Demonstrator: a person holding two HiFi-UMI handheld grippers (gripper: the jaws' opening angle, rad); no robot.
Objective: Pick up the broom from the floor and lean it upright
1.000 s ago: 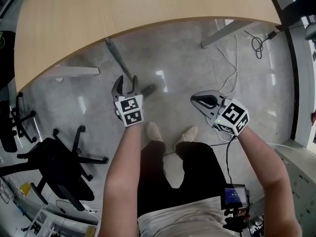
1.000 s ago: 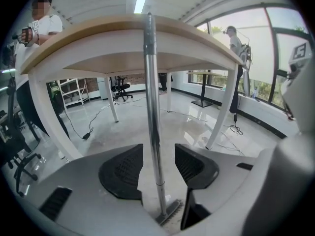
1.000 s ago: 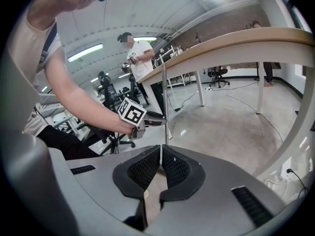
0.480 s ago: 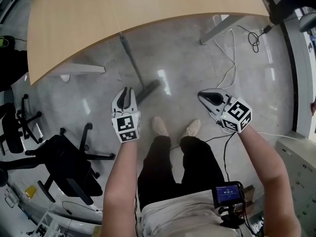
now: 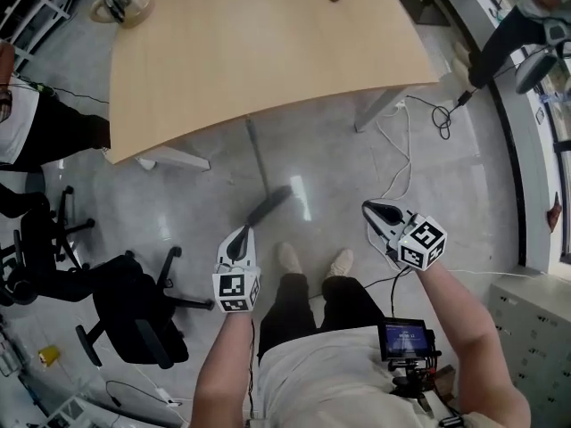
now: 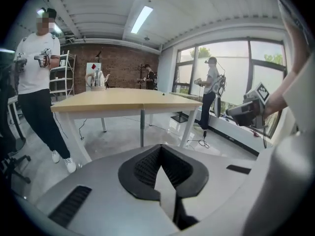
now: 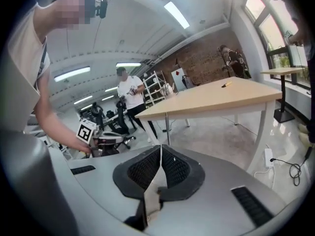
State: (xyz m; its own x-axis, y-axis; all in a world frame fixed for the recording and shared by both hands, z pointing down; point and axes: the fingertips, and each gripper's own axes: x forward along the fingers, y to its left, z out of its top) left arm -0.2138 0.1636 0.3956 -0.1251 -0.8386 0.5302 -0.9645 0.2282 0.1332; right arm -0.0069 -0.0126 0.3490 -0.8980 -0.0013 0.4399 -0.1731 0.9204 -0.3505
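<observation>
**Closed jaws facing a wooden table**

The left hand-held gripper (image 6: 160, 157) has just closed. Its two jaws meet along one seam, with nothing between them. Beyond it a pale wooden tabletop (image 6: 123, 98) stands on white legs, with a metal kettle (image 6: 97, 78) on its far left part. A person in a white shirt (image 6: 34, 68) stands at the left on the grey floor (image 6: 113, 136). A second person (image 6: 210, 95) stands by the windows (image 6: 231, 65). At the right, the right hand-held gripper (image 6: 234, 113) shows with its marker cube.
</observation>
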